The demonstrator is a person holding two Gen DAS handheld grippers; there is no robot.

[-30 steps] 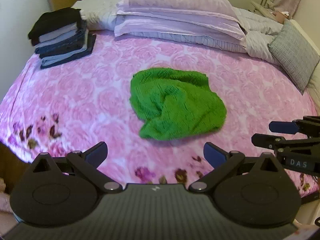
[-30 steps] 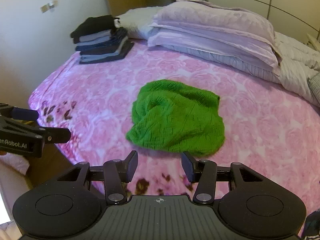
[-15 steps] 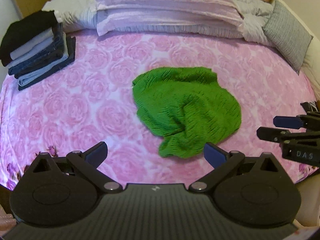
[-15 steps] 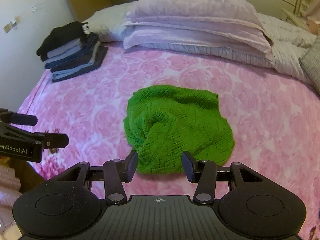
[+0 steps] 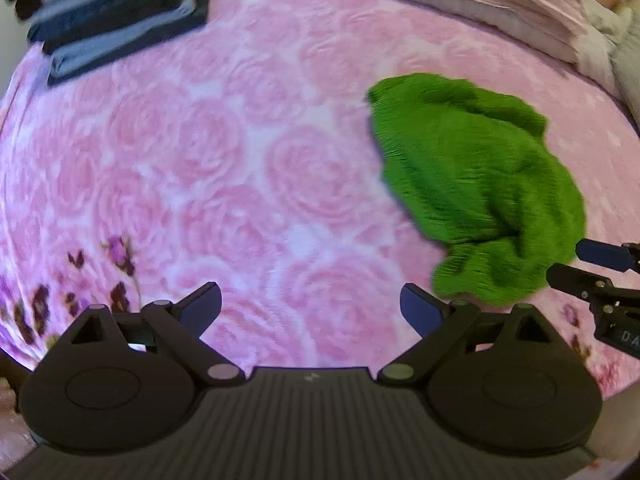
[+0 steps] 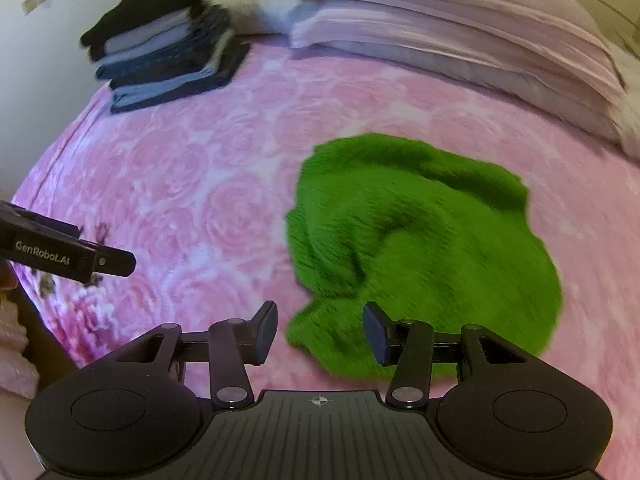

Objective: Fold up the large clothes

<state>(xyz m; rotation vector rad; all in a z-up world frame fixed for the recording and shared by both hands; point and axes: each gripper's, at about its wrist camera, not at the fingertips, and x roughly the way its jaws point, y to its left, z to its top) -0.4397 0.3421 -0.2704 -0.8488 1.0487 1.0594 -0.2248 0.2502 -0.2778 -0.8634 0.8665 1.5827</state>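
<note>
A: Where is the green sweater (image 6: 420,248) found?
B: Crumpled on the pink bedspread (image 5: 224,168), possibly touched by nothing; blur noted.
A: Fingers?
B: Left gripper (image 5: 310,308) spread wide, just narrowed slightly, nothing between. Right gripper (image 6: 319,332) parted, over the sweater's near edge.

My left wrist view looks steeply down, close over the pink bedspread (image 5: 248,168), right wrist view likewise, both share the green sweater (image 6: 420,248), folded pile (image 6: 168,48).

green knit sweater (image 6: 420,248): crumpled mid-bed (image 6: 208,184) | right gripper (image 6: 320,330): open over its near edge | folded clothes stack (image 6: 164,48): far-left corner
</note>
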